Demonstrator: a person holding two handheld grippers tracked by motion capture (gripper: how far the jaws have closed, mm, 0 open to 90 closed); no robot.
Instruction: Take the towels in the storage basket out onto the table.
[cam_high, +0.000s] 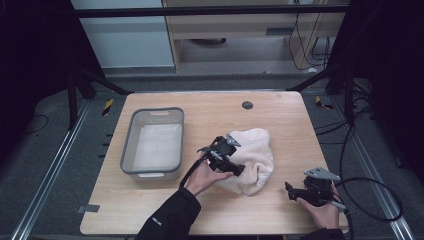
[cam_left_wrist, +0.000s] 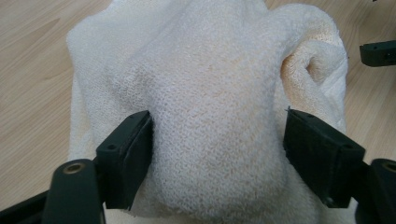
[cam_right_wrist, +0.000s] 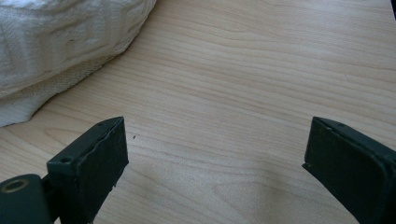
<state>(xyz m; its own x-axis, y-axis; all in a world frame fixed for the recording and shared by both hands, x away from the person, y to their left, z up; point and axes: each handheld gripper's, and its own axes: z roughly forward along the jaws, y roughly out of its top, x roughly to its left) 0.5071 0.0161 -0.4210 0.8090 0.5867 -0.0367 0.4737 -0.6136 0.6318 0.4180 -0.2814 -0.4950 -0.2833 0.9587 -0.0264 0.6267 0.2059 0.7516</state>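
I see a light wooden bench (cam_high: 215, 112) with rounded corners. On its left part stands a grey plastic tub (cam_high: 131, 145), rectangular, with a pale bottom. A cream towel (cam_high: 255, 155) lies crumpled a little right of the middle, apart from the tub. Near the far edge I see a small dark round cap (cam_high: 247, 105) set in the wood.

Cream terry-cloth towel (cam_high: 252, 157) bunched mid-way on light wooden worktop (cam_high: 210, 215), right of grey rectangular plastic basin (cam_high: 152, 142). Left black two-jaw tool (cam_high: 239, 170) on towel's near-left part, a fold between its jaws. Right black two-jaw tool (cam_high: 289, 191) near right front edge, apart from towel.
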